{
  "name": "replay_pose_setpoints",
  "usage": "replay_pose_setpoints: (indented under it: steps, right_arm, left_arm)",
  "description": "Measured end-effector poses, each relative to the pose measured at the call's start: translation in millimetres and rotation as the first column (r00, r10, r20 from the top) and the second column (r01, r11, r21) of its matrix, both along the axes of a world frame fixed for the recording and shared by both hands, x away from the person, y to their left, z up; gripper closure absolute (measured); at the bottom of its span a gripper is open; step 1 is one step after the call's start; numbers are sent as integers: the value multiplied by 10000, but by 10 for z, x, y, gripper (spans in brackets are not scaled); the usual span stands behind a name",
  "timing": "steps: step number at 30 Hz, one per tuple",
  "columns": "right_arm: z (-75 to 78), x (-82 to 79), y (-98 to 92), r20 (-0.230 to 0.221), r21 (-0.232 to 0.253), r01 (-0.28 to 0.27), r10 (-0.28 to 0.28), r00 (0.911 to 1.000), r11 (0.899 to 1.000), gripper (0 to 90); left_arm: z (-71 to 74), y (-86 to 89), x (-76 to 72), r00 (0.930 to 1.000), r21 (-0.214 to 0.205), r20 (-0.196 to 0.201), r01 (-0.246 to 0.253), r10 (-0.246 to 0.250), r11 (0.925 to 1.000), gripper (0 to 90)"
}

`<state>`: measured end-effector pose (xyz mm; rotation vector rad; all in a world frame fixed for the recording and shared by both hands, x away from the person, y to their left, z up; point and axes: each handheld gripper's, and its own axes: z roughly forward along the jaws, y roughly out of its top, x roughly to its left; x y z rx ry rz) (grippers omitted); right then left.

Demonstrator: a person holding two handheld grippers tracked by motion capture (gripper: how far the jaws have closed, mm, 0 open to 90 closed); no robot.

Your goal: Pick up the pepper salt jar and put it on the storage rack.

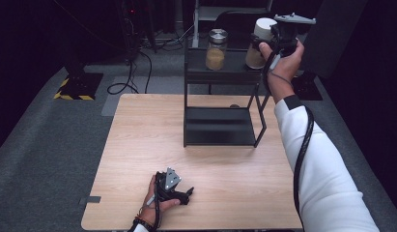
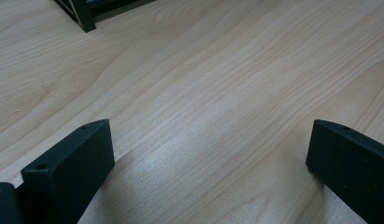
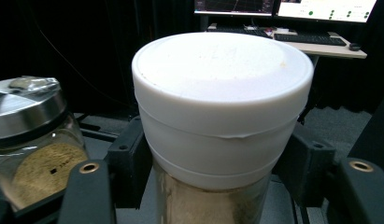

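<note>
Up at the far right, the right gripper has its jaws clamped on a white-lidded jar at the shelf rack's top tier, just right of a metal-lidded jar. Nearer, the left gripper rests wide open, holding nothing, on the table.

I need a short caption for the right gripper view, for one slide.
Right gripper clamps a white-lidded jar just below its lid, beside a metal-lidded jar.
</note>
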<state>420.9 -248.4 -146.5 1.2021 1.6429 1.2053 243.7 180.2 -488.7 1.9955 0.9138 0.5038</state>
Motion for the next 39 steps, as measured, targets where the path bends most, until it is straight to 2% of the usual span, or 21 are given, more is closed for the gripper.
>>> replay_pose_setpoints:
  steps: [12, 18, 22, 27, 30, 32, 37, 39]
  right_arm:
    - [-57, 173, -16, -128, -51, -43, 43, 9999, 10000, 345]
    - [-80, 173, -20, -38, -80, -144, 144, 9999, 9999, 343]
    - [-107, 144, -21, 13, 64, -41, 41, 10000, 10000, 333]
    - [-95, 129, -32, 123, -286, -330, 334, 9994, 9990, 220]
    - [-106, 69, -48, 411, -220, -266, 275, 9988, 9994, 151]
    - [-91, 40, -95, 477, -221, -462, 473, 9977, 9987, 116]
    - [-87, -125, -188, 881, -524, -663, 707, 9936, 9964, 55]
    - [-114, -197, -250, 1003, -480, -788, 833, 9915, 9957, 38]
  left_arm:
    - [1, 0, 1, 10000, 2, -2, 5, -5, 10000, 9]
    - [1, 0, 1, 10000, 7, -2, 4, -4, 10000, 9]
    - [2, 0, 1, 10000, 10, -4, 5, -5, 10000, 9]
    - [2, 0, 1, 10000, 10, -4, 5, -5, 10000, 9]
    - [1, 0, 1, 10000, 2, -8, 2, -2, 10000, 9]
    - [1, 0, 1, 10000, 2, -8, 3, -3, 10000, 9]
    - [1, 0, 1, 10000, 1, -7, 0, 0, 10000, 9]
    - [1, 0, 1, 10000, 3, -7, 2, -2, 10000, 9]
